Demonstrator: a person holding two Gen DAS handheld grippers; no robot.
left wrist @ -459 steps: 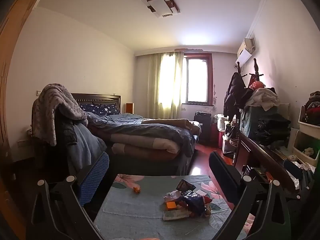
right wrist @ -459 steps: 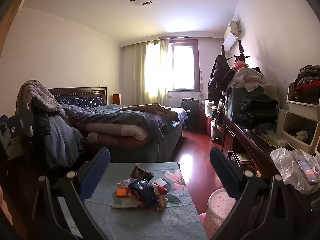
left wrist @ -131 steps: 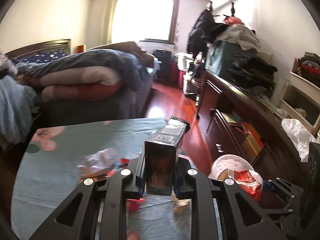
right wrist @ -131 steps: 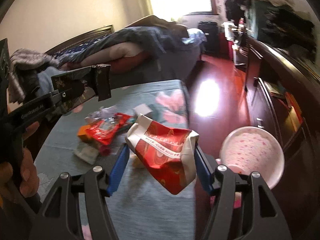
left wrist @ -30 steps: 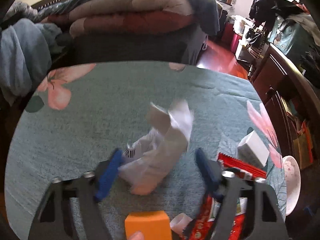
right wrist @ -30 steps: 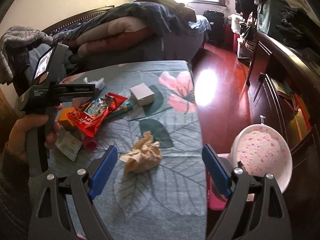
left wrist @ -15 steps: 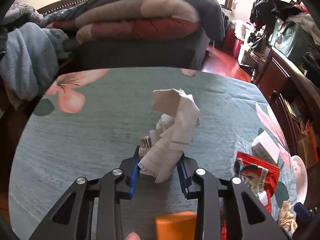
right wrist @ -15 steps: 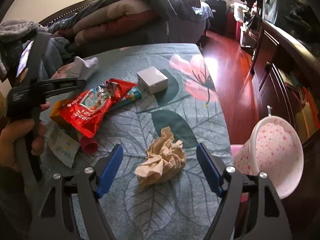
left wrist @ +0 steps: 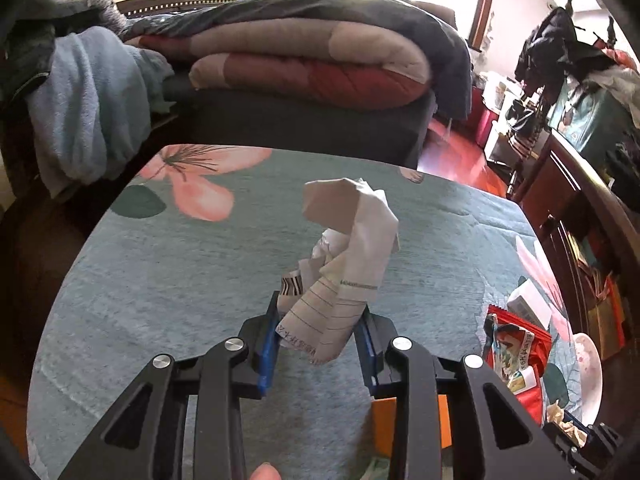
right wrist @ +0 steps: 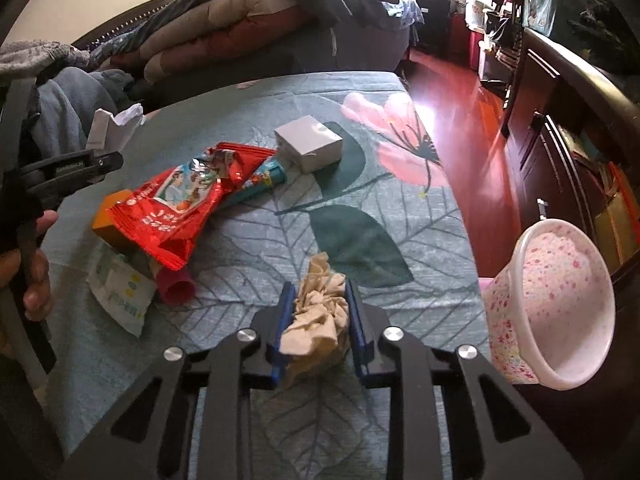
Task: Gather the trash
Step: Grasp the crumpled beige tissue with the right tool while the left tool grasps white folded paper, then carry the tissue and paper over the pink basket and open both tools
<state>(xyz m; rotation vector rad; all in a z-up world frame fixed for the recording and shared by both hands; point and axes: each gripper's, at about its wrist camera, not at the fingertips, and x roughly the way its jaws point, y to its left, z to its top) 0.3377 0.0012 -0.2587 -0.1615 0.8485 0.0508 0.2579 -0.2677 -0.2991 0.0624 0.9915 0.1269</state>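
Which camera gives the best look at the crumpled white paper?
The left wrist view: the crumpled white paper fills the centre, pinched in the left gripper, its ruled lines legible. The right wrist view shows only its top, small at the left edge above that gripper.

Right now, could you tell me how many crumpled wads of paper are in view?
2. A white lined-paper wad sits pinched in the left claw above the table; a tan crumpled wad is between the closing jaws of the right claw. More may hide under the red wrapper.
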